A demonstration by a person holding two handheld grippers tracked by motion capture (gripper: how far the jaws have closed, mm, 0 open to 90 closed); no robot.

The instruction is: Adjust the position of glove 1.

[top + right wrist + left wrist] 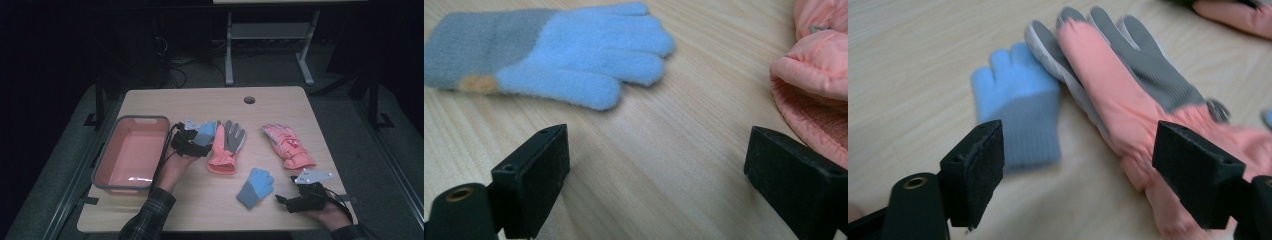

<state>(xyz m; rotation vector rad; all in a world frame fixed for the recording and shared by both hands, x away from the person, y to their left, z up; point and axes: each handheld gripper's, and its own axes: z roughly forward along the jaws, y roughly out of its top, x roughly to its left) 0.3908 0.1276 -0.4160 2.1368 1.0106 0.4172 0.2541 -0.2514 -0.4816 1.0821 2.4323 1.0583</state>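
Two blue knit gloves with grey cuffs and two pink padded gloves lie on the wooden table point(280, 210). One blue glove point(205, 132) point(1018, 110) rests beside the grey-palmed pink glove point(226, 147) point(1128, 95) at centre left. My left gripper point(192, 142) point(1078, 165) hovers just in front of them, open, holding nothing. The second blue glove point(255, 187) point(554, 55) lies at the front centre. The other pink glove point(289, 145) point(819, 85) sits to the right. My right gripper point(299, 200) point(659, 185) is open near the front right edge, close to that blue glove.
A pink plastic bin point(131, 152) with a grey rim stands at the table's left side. A round cable hole point(249, 99) sits near the far edge. Beyond the table is a dark floor with a desk frame point(270, 45) and cables.
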